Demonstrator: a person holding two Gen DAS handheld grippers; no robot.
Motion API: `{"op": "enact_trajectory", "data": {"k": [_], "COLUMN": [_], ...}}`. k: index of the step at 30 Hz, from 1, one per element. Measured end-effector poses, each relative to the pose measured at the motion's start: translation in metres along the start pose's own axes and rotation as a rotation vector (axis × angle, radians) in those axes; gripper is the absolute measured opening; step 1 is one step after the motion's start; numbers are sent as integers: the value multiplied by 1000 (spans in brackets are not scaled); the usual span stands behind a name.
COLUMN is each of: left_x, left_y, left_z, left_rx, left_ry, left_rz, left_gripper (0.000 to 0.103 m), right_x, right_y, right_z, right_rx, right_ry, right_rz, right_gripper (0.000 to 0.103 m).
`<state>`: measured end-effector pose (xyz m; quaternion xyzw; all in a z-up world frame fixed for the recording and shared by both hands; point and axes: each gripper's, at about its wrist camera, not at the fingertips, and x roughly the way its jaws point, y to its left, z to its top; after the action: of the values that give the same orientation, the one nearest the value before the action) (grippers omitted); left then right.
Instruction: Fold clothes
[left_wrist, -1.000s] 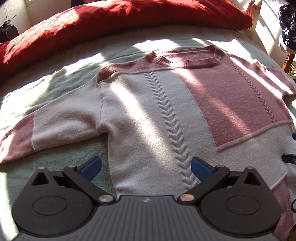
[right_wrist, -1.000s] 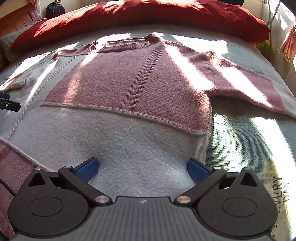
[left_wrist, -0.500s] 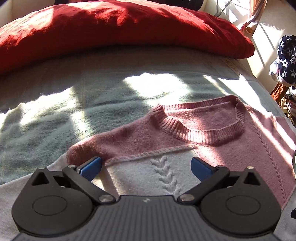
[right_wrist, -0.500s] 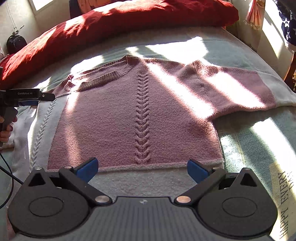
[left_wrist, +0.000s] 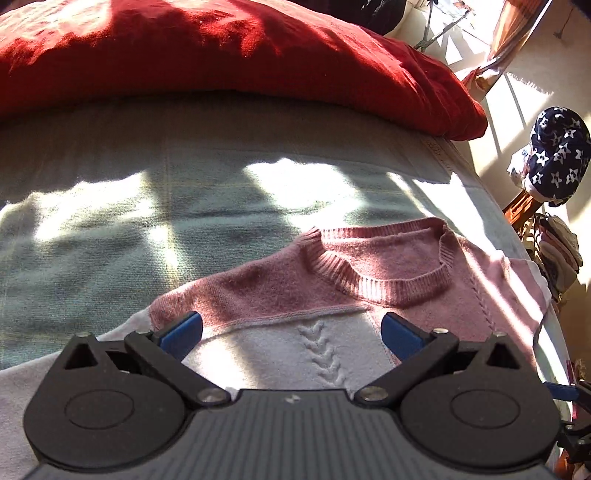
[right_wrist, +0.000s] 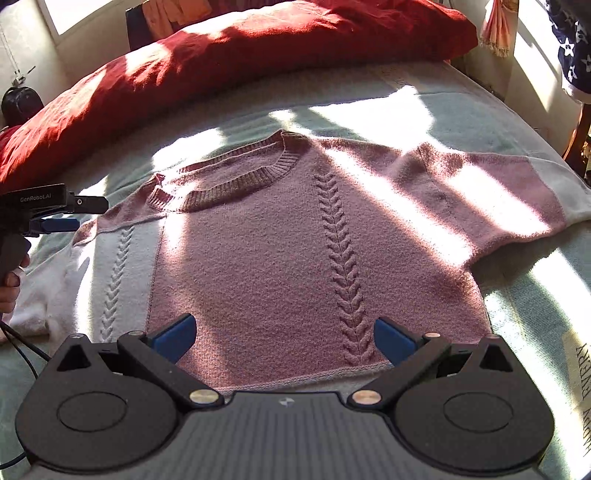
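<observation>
With the sweater (right_wrist: 277, 258) flat on the bed (right_wrist: 424, 110), I hold my left gripper (left_wrist: 291, 330) and right gripper (right_wrist: 284, 336) spread, empty; I should pinch both shoulders evenly.

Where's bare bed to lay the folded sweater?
Bare blanket lies between the sweater collar and the red duvet, and at the near right below the sleeve. The left edge is crowded by the left tongs.
</observation>
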<state>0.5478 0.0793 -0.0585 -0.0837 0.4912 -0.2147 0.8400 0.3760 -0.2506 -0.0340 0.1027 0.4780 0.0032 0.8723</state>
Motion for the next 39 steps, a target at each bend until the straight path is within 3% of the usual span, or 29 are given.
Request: {"op": "enact_trajectory", "data": {"k": [6, 9, 12, 16, 21, 24, 27, 33, 39], "left_x": [30, 52, 39, 9, -2, 6, 13, 23, 7], "left_y": [-6, -7, -11, -8, 3, 8, 5, 4, 3], "left_z": [0, 7, 13, 5, -14, -20, -19, -4, -3], "left_rx": [17, 22, 19, 5, -64, -132, -166, -186, -183], "left_ry": [22, 41, 15, 10, 33, 18, -18, -27, -36], "left_rz": [-61, -3, -8, 8, 74, 112, 150, 168, 191], "left_gripper": [102, 102, 102, 102, 102, 102, 102, 102, 102], "right_x": [12, 25, 30, 28, 52, 80, 120, 154, 125], "right_y": [17, 28, 32, 14, -46, -76, -98, -103, -88], "right_z": [4, 5, 14, 38, 84, 110, 126, 145, 141], "right_rx": [-32, -65, -110, -132, -44, 26, 105, 84, 128], "right_ry": [-11, -5, -13, -82, -149, -146, -87, -91, -99], "right_rz": [47, 78, 88, 67, -5, -14, 2, -19, 52], "right_gripper": [103, 103, 103, 103, 103, 103, 103, 103, 103]}}
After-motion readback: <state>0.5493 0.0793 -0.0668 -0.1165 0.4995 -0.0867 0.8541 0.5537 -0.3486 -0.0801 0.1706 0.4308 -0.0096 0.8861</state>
